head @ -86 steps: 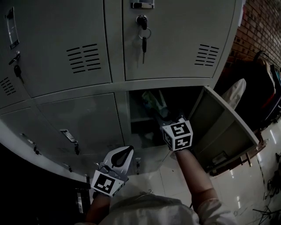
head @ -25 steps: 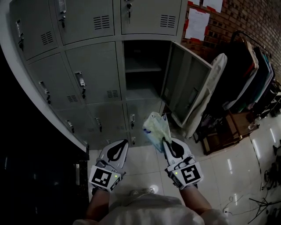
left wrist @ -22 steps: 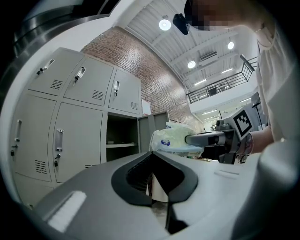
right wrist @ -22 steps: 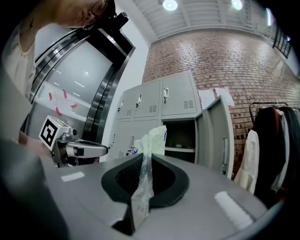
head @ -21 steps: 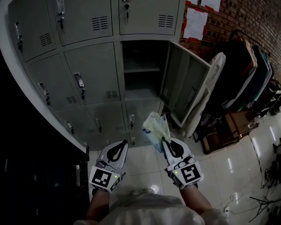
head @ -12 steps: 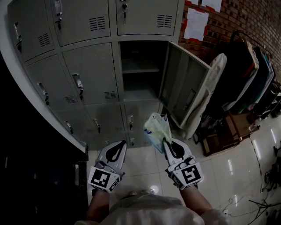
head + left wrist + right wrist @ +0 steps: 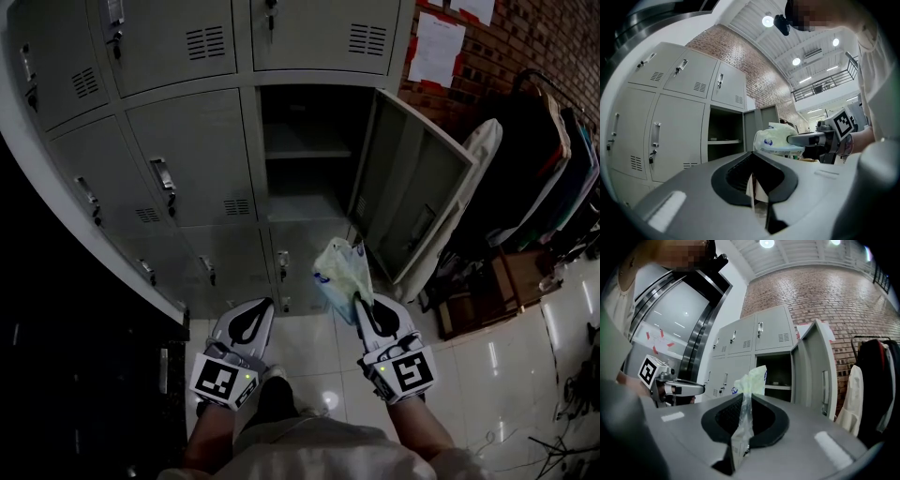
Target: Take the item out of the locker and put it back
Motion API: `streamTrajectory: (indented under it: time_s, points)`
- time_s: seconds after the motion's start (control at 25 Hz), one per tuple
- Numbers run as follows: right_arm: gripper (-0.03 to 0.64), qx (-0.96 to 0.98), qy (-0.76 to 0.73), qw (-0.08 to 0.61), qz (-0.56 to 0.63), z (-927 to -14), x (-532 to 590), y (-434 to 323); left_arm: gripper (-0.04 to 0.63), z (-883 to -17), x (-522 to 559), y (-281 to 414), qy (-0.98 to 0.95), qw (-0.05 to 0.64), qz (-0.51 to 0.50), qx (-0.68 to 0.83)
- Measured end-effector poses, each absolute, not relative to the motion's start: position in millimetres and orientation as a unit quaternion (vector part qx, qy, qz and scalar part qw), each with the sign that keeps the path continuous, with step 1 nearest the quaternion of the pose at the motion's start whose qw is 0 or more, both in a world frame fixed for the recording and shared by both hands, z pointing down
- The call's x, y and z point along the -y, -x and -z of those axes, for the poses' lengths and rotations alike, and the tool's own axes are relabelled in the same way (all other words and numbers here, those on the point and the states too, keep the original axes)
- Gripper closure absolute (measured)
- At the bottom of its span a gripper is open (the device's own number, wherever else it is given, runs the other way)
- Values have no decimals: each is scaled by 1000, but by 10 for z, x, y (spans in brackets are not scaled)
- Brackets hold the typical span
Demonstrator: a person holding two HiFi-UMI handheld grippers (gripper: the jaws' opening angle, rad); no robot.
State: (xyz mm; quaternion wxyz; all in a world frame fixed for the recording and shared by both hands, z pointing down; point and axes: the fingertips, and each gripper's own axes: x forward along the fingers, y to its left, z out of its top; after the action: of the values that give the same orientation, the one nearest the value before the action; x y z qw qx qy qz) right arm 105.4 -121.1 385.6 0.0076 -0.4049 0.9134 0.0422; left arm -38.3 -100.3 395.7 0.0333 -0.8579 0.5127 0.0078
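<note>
Nearest the person: L gripper [image 7: 262, 306] held low over the tiled floor [image 7: 309, 342], jaws together w/ nothing btwn them, idle, pointing level toward the lockers. It has no part in the job right now.

Just to its right, R gripper [image 7: 357, 301], also level, jaws clamped tight on the crumpled neck of a pale plastic bag [image 7: 341, 271]. The bag's body sticks out past the jaw tips and flares wider above them; some blue print on it, too small to read. So the item is in the air, in the R gripper, in front of the locker and well outside it, touching nothing else.

Further on: the locker [image 7: 305, 183] compartment stands w/ its door [image 7: 412, 192] swung wide to the right. Inside, a shelf [image 7: 306, 153] and a bare-looking lower floor; interior is dark, so can't rule out small stuff at the back.

Far right: clothes rack [image 7: 553, 150] by the brick wall, not involved.

Judgement: first half looks done, as the item is out. Left to do: carry bag fwd into the open compartment, set it down, let go, pull R gripper out. Door is no obstacle as it stands
</note>
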Motion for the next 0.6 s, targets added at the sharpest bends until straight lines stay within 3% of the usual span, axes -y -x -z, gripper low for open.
streamTrajectory:
  time_s: [0.6]
  points:
    - [606,-885,460,19,-68,-3615,2641,-381,591,-3723,2549,999,891,59,-20,-449]
